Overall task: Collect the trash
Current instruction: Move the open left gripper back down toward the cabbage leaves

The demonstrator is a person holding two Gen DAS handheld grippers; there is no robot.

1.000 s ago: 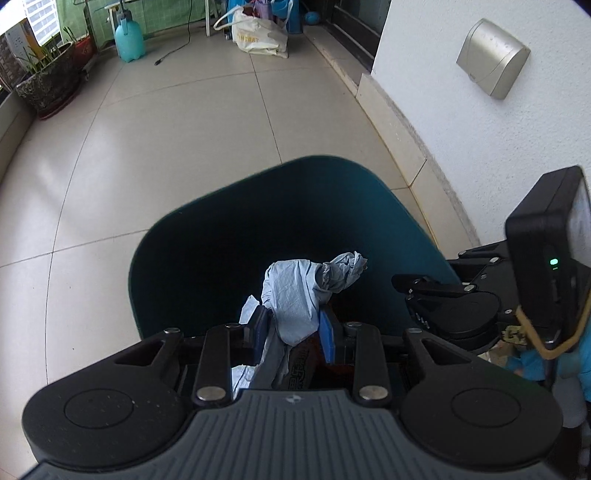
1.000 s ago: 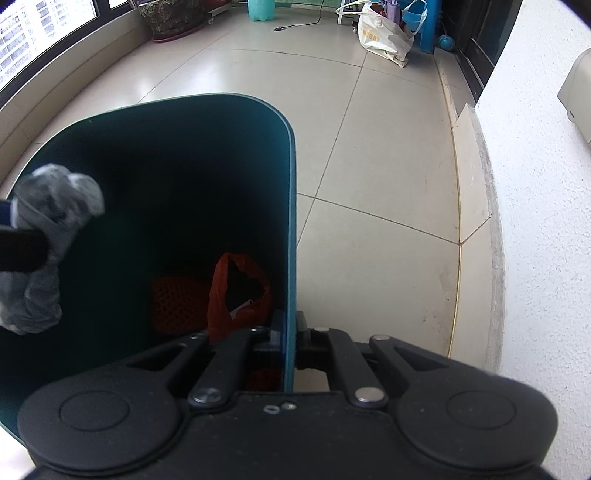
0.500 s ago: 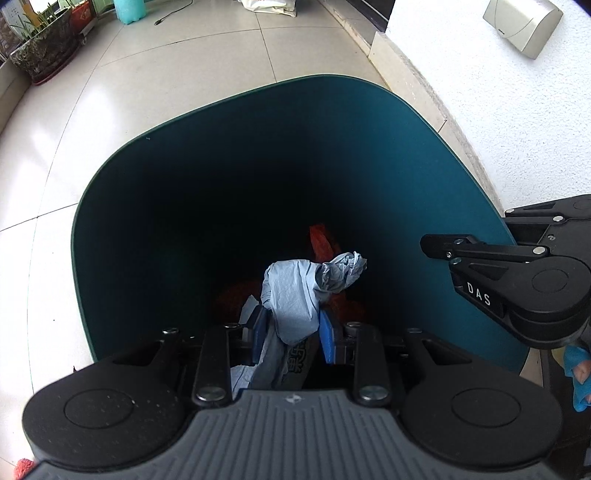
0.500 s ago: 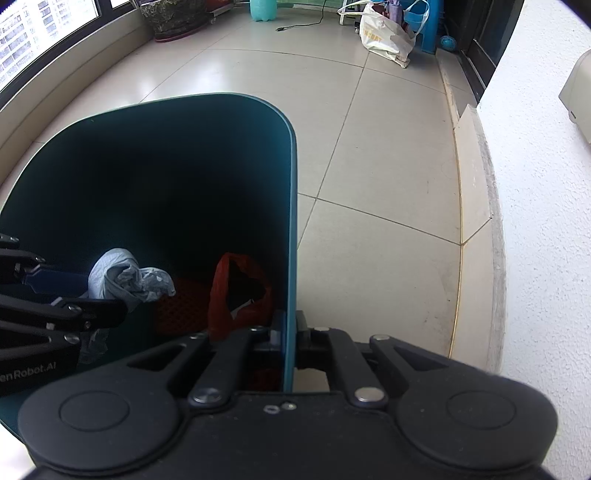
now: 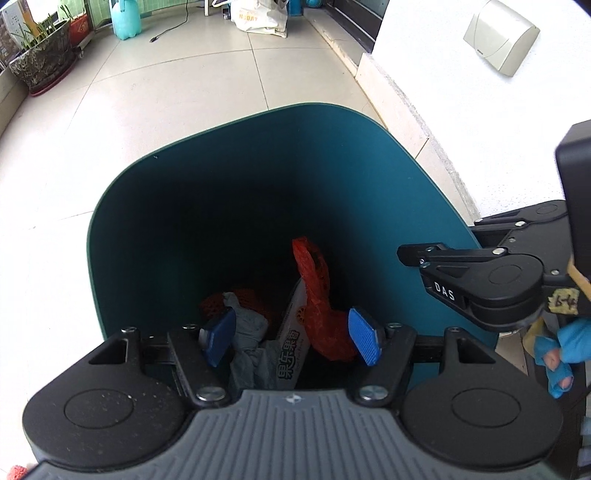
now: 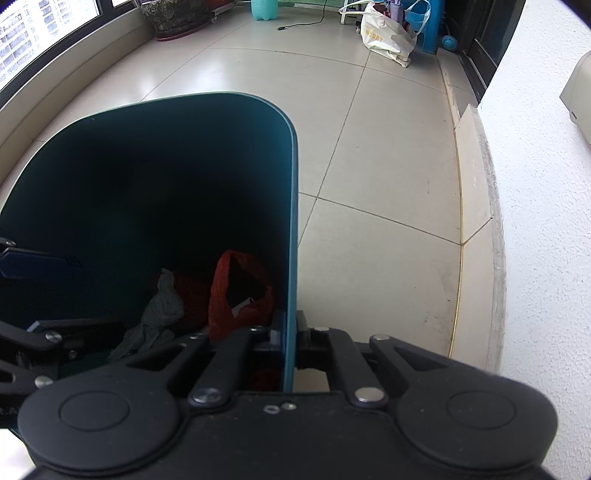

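Note:
A dark teal trash bin stands on the tiled floor. My left gripper is open over its mouth with blue pads spread. Below it in the bin lie a crumpled grey-blue rag, a red plastic bag, a white printed wrapper and orange netting. My right gripper is shut on the bin's right wall; it also shows at the right of the left wrist view. The rag and red bag show inside the bin in the right wrist view.
A white wall with a grey box runs along the right. At the far end stand a potted plant, a teal jug and a white shopping bag. Windows line the left side.
My left gripper lowered the rag over the bin, then opened. The rag dropped into the bin among the other trash. My right gripper kept its hold on the bin wall.

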